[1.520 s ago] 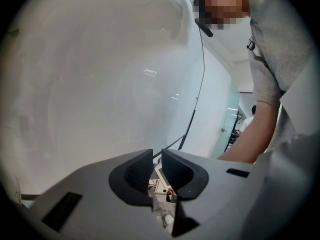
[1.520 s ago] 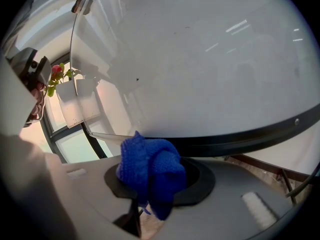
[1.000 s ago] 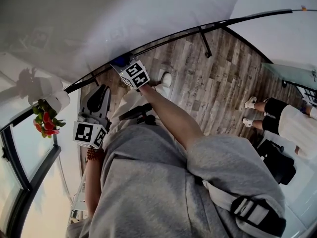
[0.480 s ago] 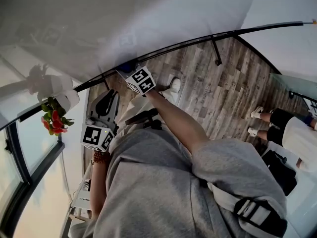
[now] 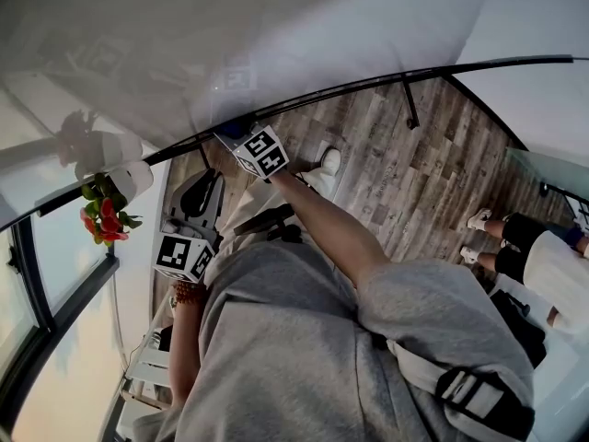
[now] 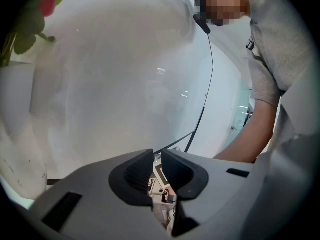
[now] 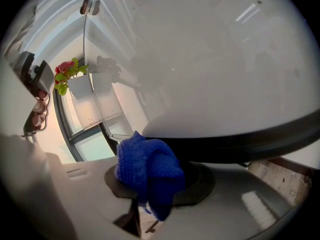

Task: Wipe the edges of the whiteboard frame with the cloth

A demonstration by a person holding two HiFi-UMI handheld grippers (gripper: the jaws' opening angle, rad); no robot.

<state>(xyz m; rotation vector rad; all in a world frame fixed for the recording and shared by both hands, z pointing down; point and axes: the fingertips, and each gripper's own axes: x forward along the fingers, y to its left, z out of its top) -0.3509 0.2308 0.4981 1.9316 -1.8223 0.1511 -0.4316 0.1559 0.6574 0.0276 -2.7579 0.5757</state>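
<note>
Deep blue, in a ribbed knit, on the bunched knitted cloth (image 7: pixel 149 173). Glossy white on the flat whiteboard panel (image 5: pixel 276 26), black along its thin frame (image 5: pixel 368 82). Grey-brown plank graining on the far wooden floor (image 5: pixel 414 173). Black-and-white squares on both marker cubes, left (image 5: pixel 181 256) and right (image 5: pixel 260 152). Red blooms and green leaves on the left potted plant (image 5: pixel 103 221).

Red flowers (image 5: pixel 103 219) in a white pot (image 5: pixel 131 180); wood floor (image 5: pixel 405 182) beyond.
</note>
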